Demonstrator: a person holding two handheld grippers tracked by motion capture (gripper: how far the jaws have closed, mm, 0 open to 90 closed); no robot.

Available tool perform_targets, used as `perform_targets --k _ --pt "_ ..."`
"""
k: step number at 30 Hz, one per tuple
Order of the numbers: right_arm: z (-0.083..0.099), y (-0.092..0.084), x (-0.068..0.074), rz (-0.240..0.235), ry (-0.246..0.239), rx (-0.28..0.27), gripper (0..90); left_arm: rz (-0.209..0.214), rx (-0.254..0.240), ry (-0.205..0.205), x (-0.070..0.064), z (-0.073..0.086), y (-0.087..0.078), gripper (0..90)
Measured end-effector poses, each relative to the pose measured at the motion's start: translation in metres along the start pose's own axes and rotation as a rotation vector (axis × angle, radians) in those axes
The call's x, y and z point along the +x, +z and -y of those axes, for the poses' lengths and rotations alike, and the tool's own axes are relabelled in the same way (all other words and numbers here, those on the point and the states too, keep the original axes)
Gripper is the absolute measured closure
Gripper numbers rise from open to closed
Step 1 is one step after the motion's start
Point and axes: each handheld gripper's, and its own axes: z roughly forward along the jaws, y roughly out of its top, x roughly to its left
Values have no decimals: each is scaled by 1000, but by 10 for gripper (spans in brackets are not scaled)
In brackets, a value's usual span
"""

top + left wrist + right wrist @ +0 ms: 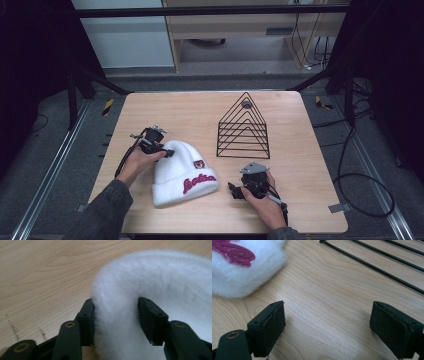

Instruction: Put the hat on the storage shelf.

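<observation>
Beanie (182, 172) white, fluffy, crimson lettering on cuff; left claw (115, 312) pinching crown, right claw (327, 327) spread wide.

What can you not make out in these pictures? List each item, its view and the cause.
- Red lettering on the hat: high view, too small to read; right gripper view, cut by the top edge.
- Badge design: high view, too small.
- Left gripper pads: left gripper view, sunk in fluff.
- Rack top: right gripper view, cut by the edge.
</observation>
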Motion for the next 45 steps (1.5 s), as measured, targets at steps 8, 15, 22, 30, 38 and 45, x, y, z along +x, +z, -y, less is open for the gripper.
perform_targets --k 8,15,22,30,38,45 --pt "0 0 0 0 0 0 131 21 11 0 -5 0 -3 714" --pt "0 0 0 0 0 0 132 -9 -3 41 -12 -1 -10 830" --pt "0 0 0 -1 0 0 132 -40 -104 129 -37 -3 -49 836" --pt "0 0 0 0 0 0 132 -43 -214 231 -67 -9 -103 839" --pt "0 0 0 -2 -2 0 132 -38 -354 346 -106 -15 -161 841" --pt "-5 -15 0 -32 -18 -42 198 -67 -397 393 -111 -25 -192 842"
